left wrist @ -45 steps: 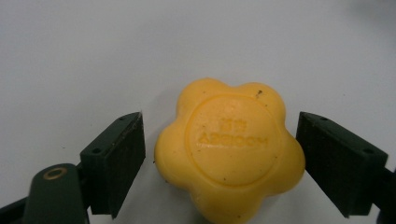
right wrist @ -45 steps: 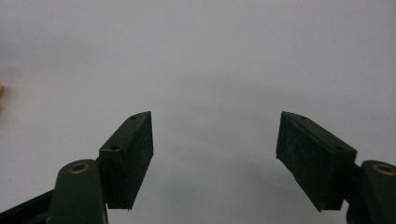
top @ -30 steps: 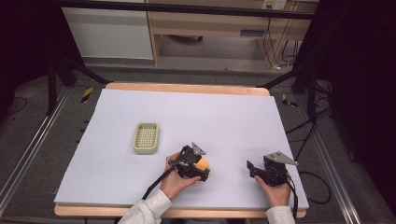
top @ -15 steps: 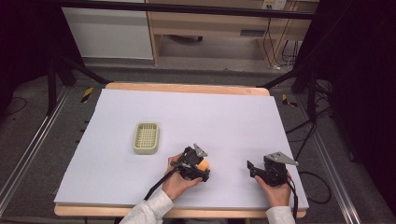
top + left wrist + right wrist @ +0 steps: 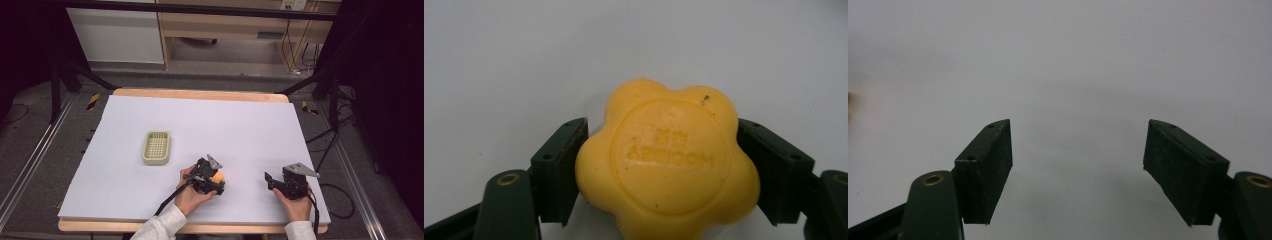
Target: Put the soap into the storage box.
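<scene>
Step in hand: the yellow flower-shaped soap [image 5: 667,162] is being gripped on the white table top [image 5: 250,125]; it sits low on the sheet, so the lift is judged not yet begun.
Left gripper [image 5: 216,178]: its jaws have just been closing and are now drawn in about halfway, both pads pressed against opposite sides of the soap, as seen in the left gripper view.
Right gripper [image 5: 268,180]: held low to the right of the soap, well apart from it; the jaws are spread wide with nothing between them.
Soap position: near the front edge of the table, to the right of the green basket [image 5: 156,148] and closer to the person.
Container: the green basket is a shallow slotted tray, standing upright and flat; nothing is seen inside it.
Next move, as judged: the soap would have to be raised clear of the sheet with the grip kept firm, carried left and away toward the basket, and lowered within its rim before the pads are released.
Risk: a smooth lobed bar may be twisted or squeezed out if the pads are seated on the curves.
</scene>
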